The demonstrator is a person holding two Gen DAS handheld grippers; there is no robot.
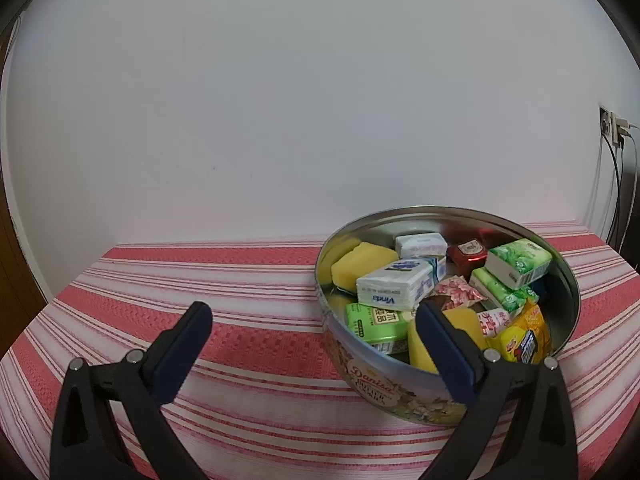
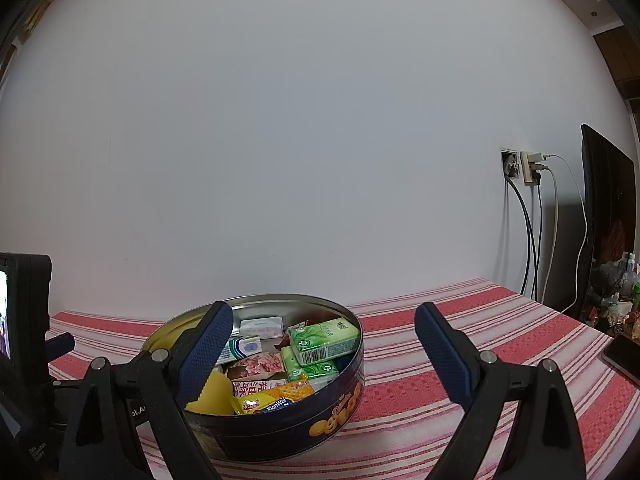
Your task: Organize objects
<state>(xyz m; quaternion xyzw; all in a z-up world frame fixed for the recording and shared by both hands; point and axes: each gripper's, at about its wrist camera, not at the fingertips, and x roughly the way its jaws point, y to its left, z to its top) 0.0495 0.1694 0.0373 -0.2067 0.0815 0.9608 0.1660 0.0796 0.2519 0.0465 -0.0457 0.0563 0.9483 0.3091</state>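
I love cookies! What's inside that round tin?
No cookies showing: the tin holds tissue packs, yellow sponges and a snack packet. Anything underneath is covered.

The left gripper (image 1: 314, 320) has two black plastic arms shaped like open triangles, each with a cut-out slot near its base; two round silver screws sit behind each finger; the fingers (image 1: 188, 344) are faced with dark blue ribbed pads; the right gripper (image 2: 324, 334) is built the same, black frames, silver screws, blue textured pads (image 2: 440, 350); white lettering shows on the black body behind its left finger.
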